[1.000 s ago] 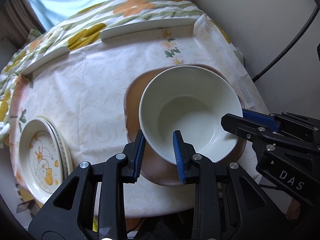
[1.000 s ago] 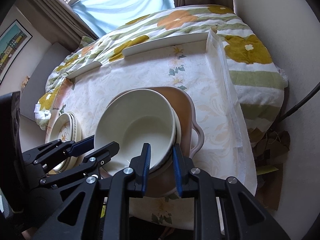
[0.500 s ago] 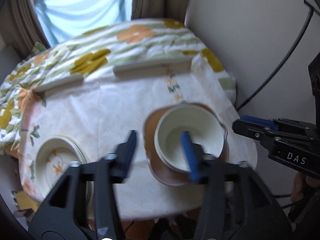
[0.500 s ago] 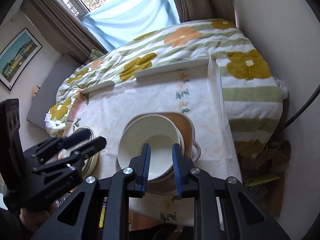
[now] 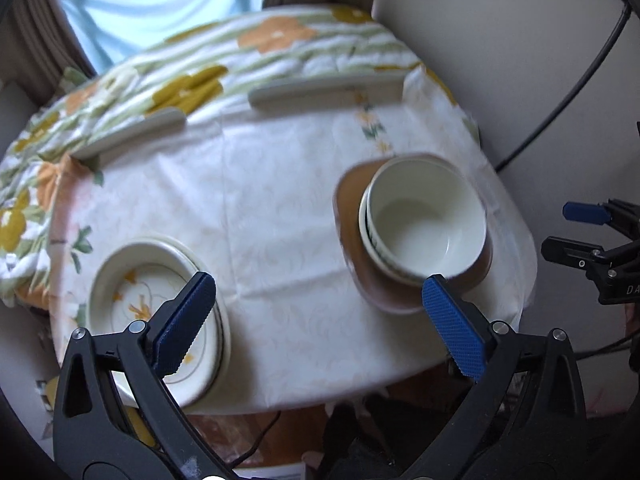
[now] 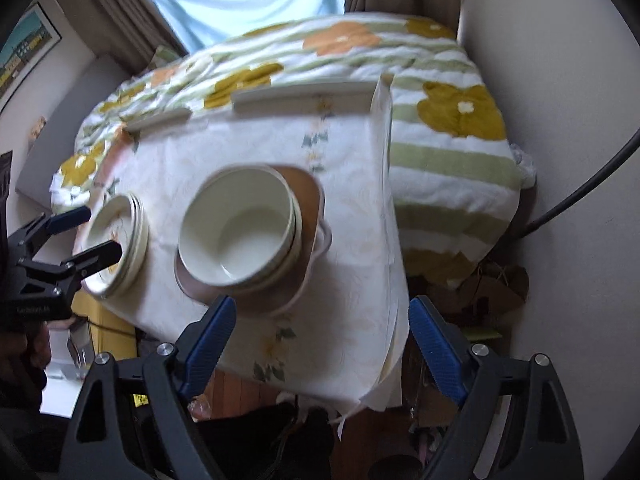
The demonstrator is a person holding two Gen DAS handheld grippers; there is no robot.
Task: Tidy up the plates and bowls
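A stack of cream bowls (image 5: 424, 224) sits on a brown plate (image 5: 384, 296) at the table's right side; the stack (image 6: 240, 232) and the plate (image 6: 308, 208) also show in the right wrist view. A stack of flower-patterned plates (image 5: 148, 284) lies at the front left, and shows in the right wrist view (image 6: 116, 240). My left gripper (image 5: 320, 324) is open and empty, raised over the table's front edge. My right gripper (image 6: 320, 340) is open and empty, raised in front of the bowls.
The table (image 5: 260, 184) wears a pale floral cloth. Two long pale bars (image 5: 320, 88) lie along its far side. A flowered blanket (image 6: 440, 128) lies behind and to the right. A wall (image 5: 500, 40) and a black cable (image 5: 560, 92) stand at the right.
Both grippers have opened wide, let go of the bowl's rim and pulled back and up from the table. The bowl stays on the stack on the brown plate.
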